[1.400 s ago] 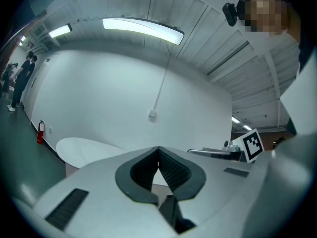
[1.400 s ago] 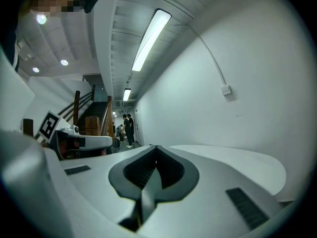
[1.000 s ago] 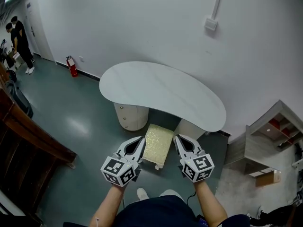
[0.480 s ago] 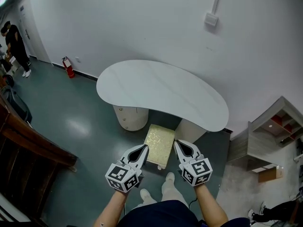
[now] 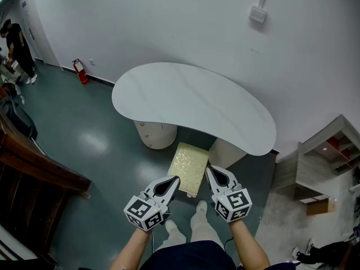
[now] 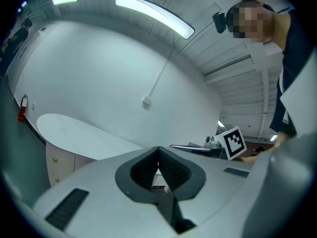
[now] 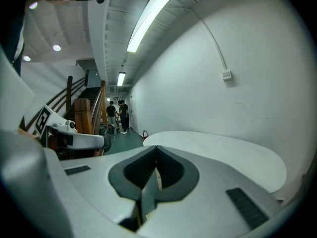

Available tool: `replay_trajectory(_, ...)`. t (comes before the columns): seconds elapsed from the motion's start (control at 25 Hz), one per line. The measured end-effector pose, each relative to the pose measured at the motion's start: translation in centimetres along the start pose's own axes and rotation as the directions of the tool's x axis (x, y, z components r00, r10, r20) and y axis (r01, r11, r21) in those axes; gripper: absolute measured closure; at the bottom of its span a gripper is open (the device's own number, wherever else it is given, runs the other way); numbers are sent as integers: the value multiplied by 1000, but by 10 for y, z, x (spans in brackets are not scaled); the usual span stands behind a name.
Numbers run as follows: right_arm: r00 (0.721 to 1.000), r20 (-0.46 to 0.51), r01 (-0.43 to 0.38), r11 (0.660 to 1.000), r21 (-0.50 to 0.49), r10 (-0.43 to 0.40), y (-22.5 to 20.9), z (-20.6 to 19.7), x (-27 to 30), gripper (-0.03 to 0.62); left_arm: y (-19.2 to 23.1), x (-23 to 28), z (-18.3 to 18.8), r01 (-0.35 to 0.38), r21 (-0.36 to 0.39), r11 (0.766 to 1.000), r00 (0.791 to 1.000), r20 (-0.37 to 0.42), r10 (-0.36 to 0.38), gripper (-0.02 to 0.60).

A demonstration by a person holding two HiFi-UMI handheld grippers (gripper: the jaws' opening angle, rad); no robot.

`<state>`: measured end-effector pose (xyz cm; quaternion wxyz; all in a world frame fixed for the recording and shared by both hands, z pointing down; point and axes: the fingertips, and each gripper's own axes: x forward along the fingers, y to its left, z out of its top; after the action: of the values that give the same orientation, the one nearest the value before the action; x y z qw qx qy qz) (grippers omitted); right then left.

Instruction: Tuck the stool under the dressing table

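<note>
The stool (image 5: 189, 161) has a gold glitter seat and stands on the floor between the two pedestals of the white kidney-shaped dressing table (image 5: 194, 103). Its far end reaches the tabletop's front edge. My left gripper (image 5: 175, 178) hangs by the stool's near left corner and my right gripper (image 5: 208, 169) by its near right corner. Whether either touches the stool is unclear. Both are shut with nothing between the jaws. In the left gripper view the gripper (image 6: 158, 148) points over the tabletop (image 6: 84, 133). The right gripper (image 7: 156, 148) likewise faces the tabletop (image 7: 223, 150).
A white wall (image 5: 169, 27) stands right behind the table. A shelf unit (image 5: 329, 156) is at the right, a wooden stair rail (image 5: 34, 162) at the left. A red fire extinguisher (image 5: 76, 71) and people (image 5: 16, 44) are far left. The wearer's feet (image 5: 194, 218) are just behind the stool.
Both grippers went from flanking the stool's sides to its near corners. The stool now lies farther forward, with its far end at the tabletop's edge. The person has stepped closer.
</note>
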<state>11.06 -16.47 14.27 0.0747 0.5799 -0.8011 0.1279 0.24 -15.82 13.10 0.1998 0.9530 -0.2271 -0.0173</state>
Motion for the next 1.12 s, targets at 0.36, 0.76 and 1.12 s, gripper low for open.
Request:
replay_trajectory(0.36,999,-33,-39,999,27,40,-11,-26,14,585,6,14,-19,-19,98,995,999,-26,22,569)
replay_trajectory(0.76,996,-76,-35,998,49,38,-22,-70,22,585,21,18,-71,-36,5,999,997,-63,36,569)
replay_trajectory(1.12,992,-112,-42,995,87,52,-21,-118,30,585,39,14,-113,-66,-21,998,994,-95,63,569)
